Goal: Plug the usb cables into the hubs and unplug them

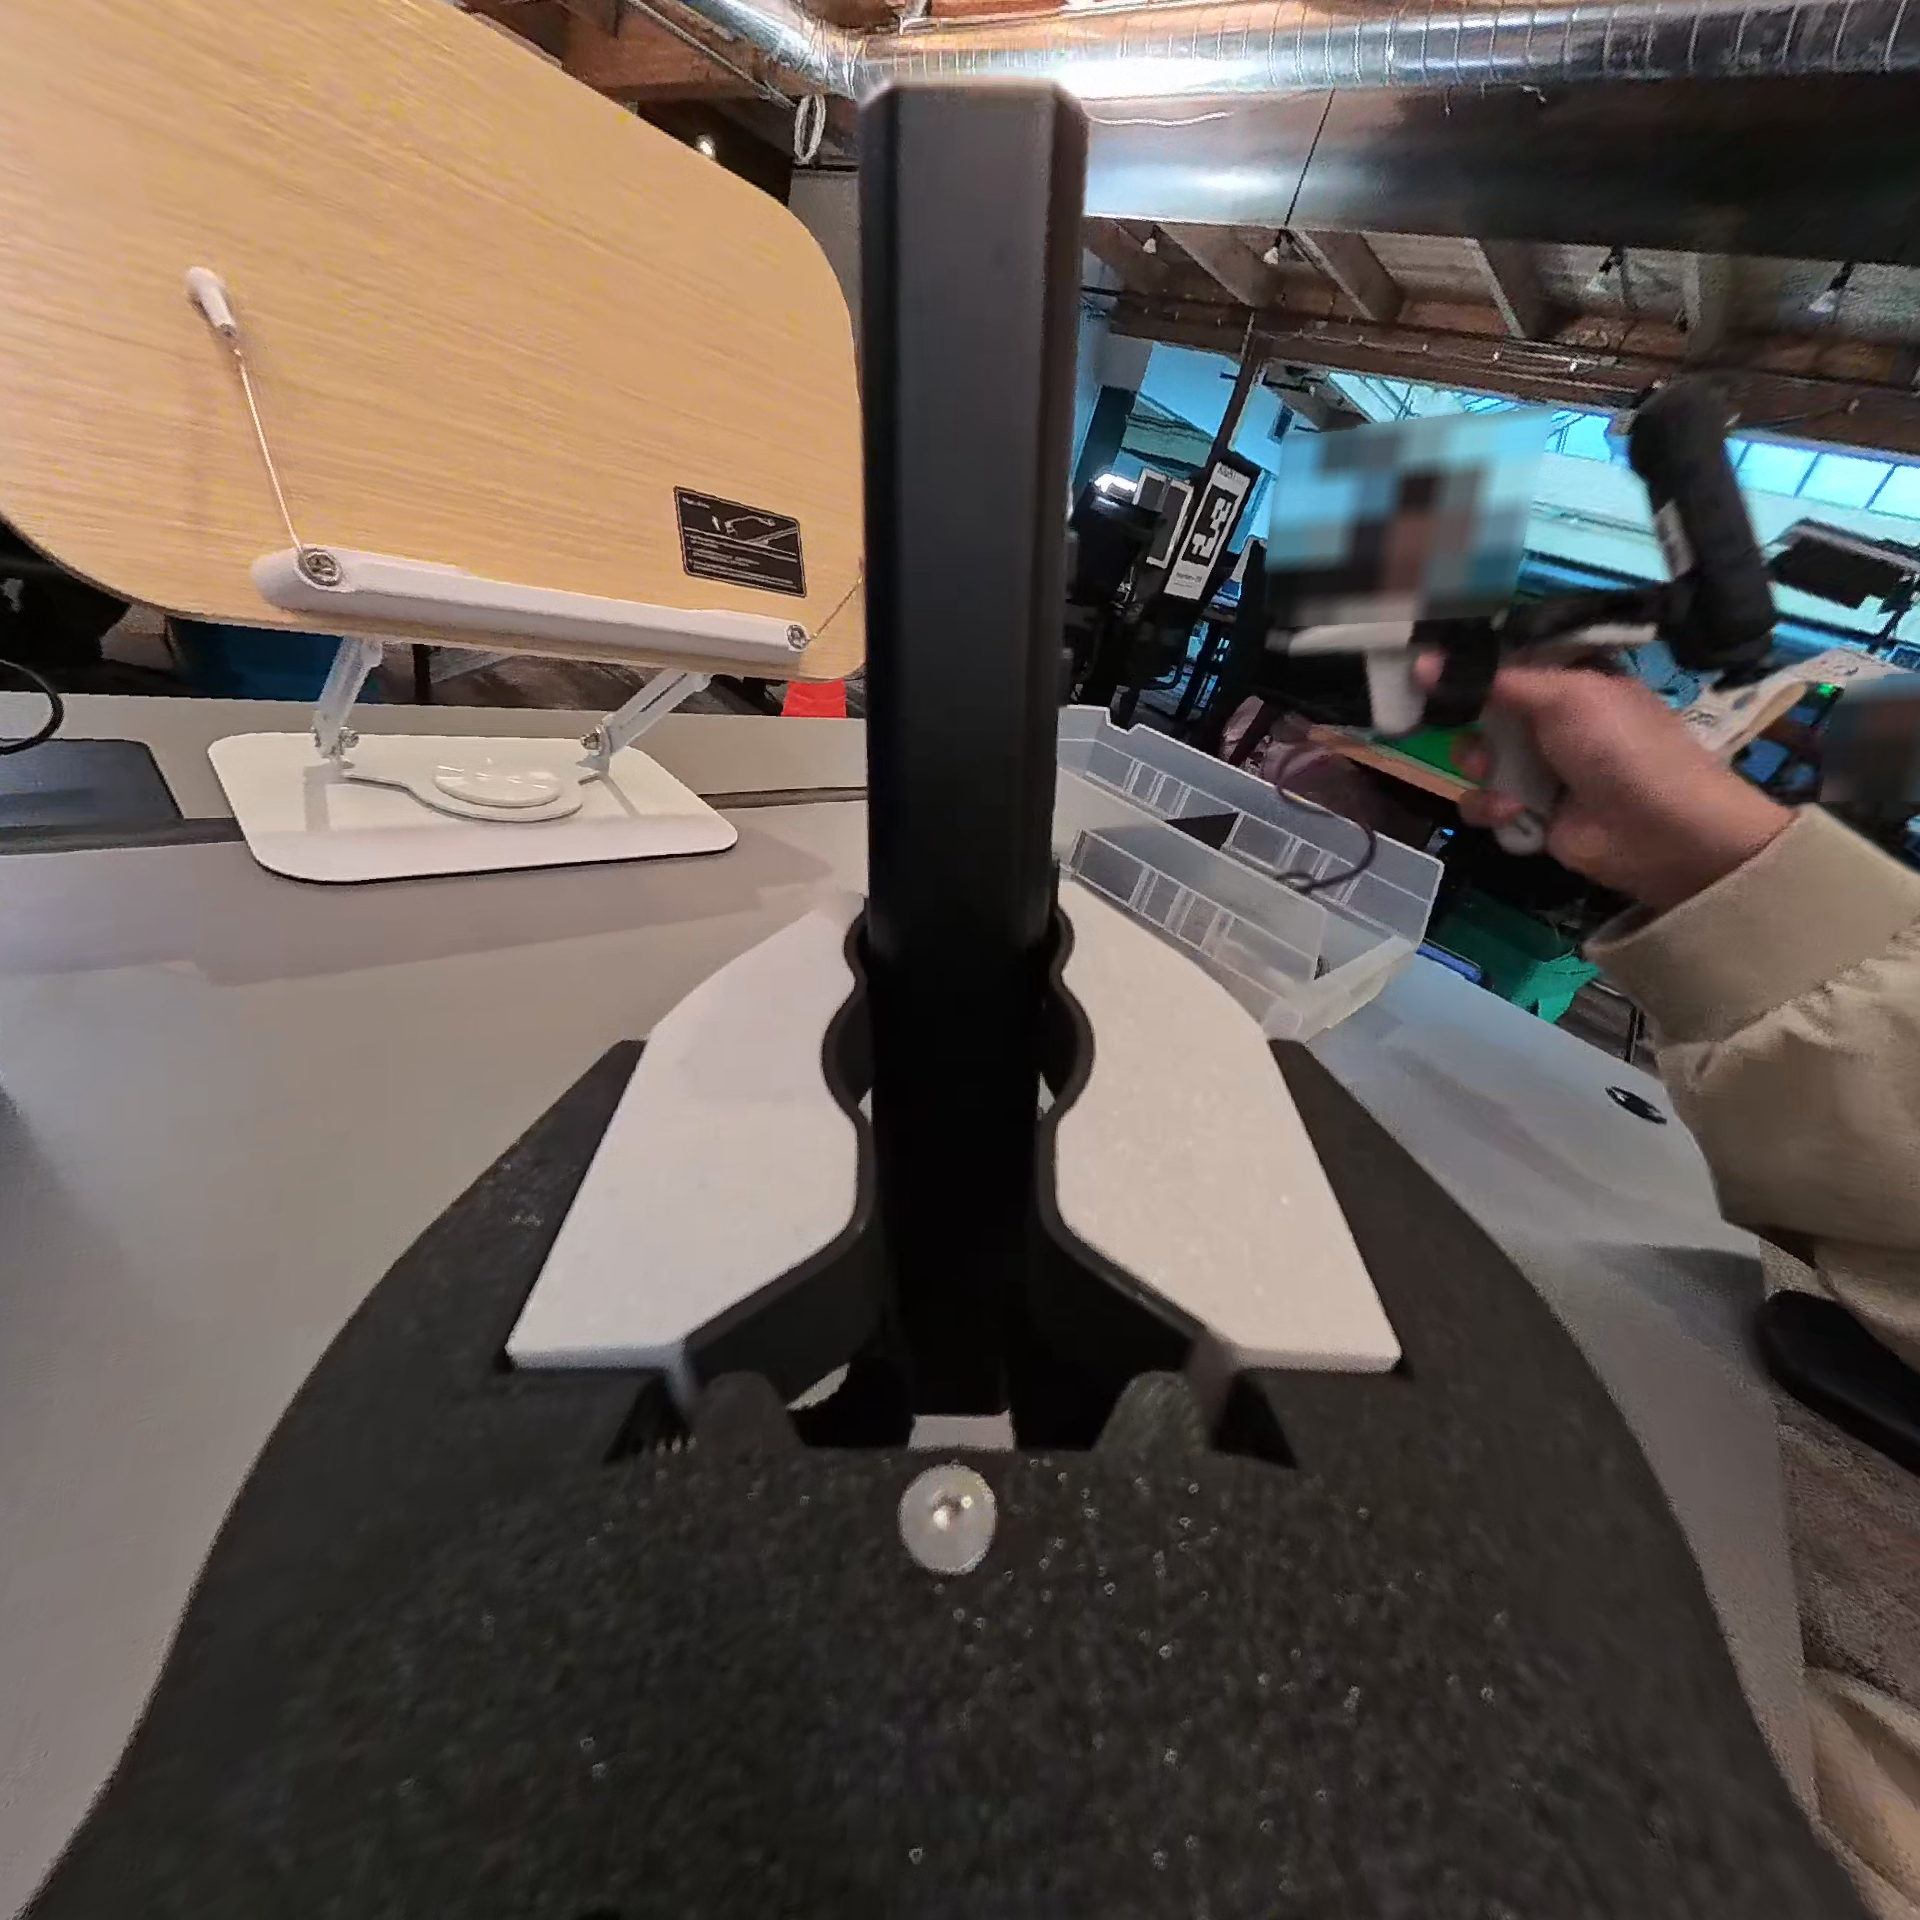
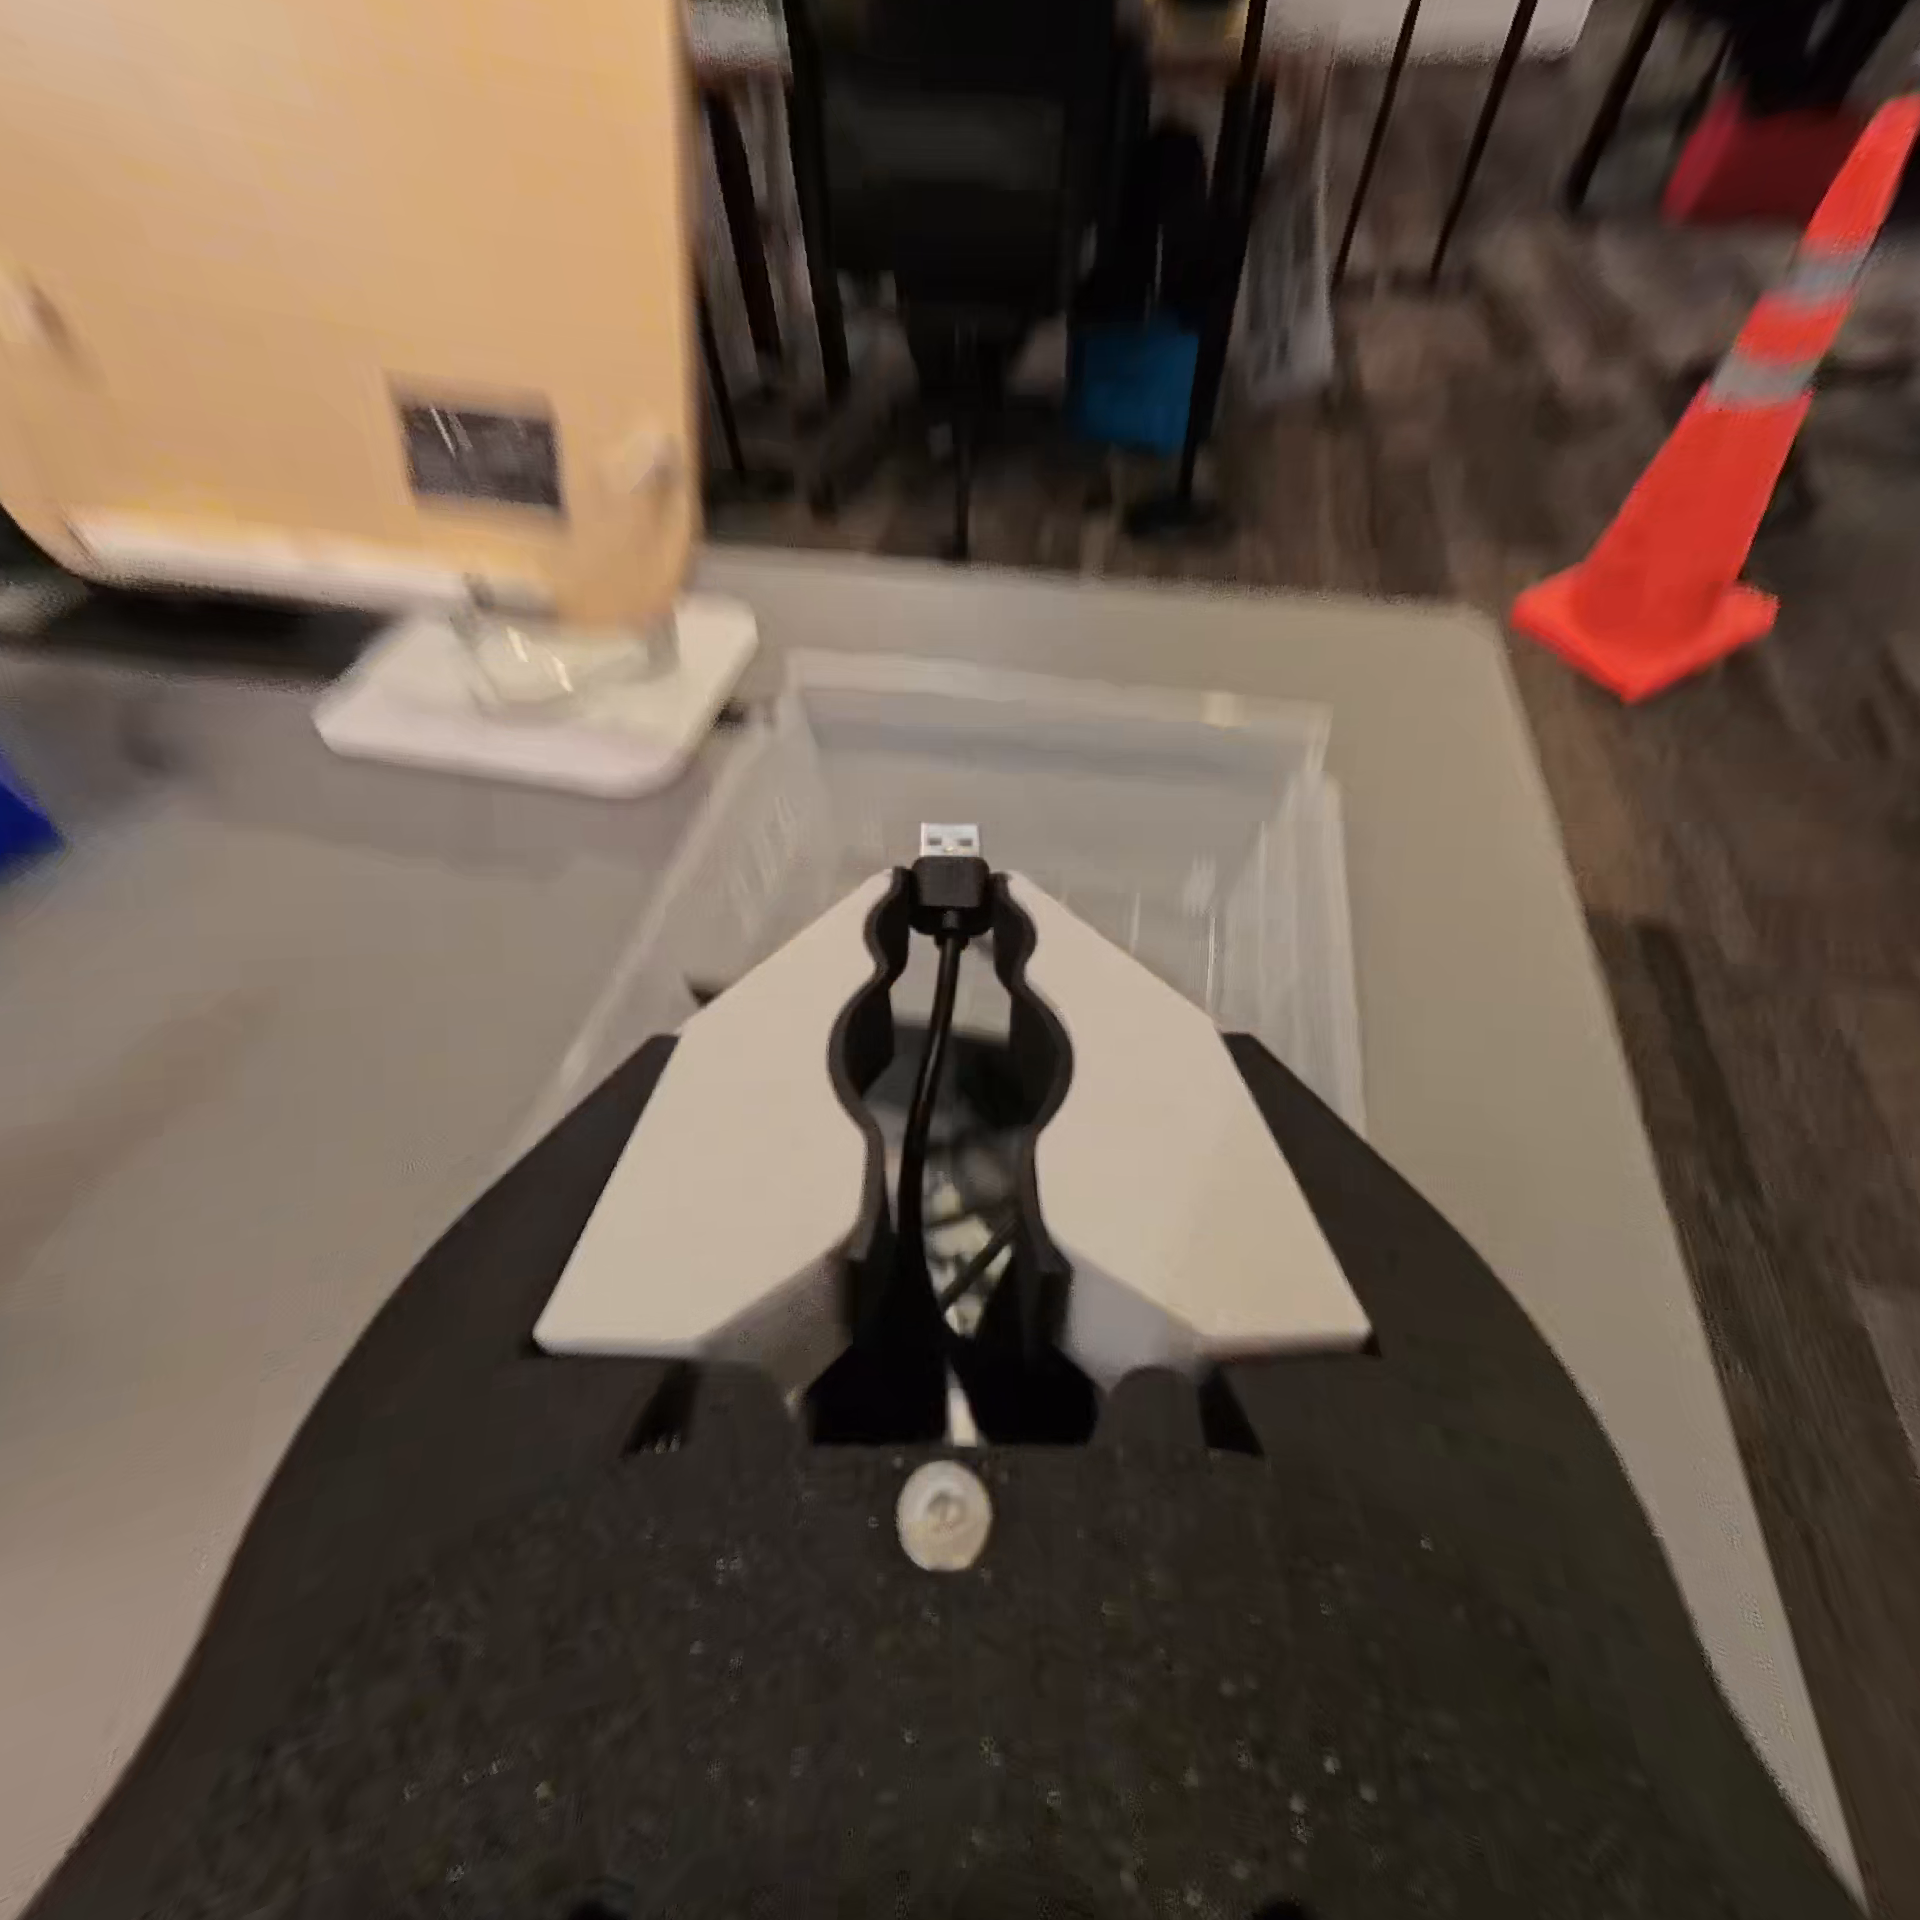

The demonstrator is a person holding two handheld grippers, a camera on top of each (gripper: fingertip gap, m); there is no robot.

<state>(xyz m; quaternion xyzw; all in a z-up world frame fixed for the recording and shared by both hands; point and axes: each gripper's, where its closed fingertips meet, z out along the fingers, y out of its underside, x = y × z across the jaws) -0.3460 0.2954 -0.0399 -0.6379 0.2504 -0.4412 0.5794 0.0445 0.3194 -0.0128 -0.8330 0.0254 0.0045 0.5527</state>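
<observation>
Above clear plastic bin (image 2: 1060, 727), USB-A plug (image 2: 948, 871) pinched at moulded housing by right gripper (image 2: 948, 883); cable limp, light. Black hub (image 1: 971, 520) clamped upright by left gripper (image 1: 961, 925), judged rigid.

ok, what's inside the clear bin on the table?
In the left wrist view the clear bin shows divider walls and a thin dark cable looping inside. The black hub held in the left gripper covers its left part, so the rest is hidden.
</observation>
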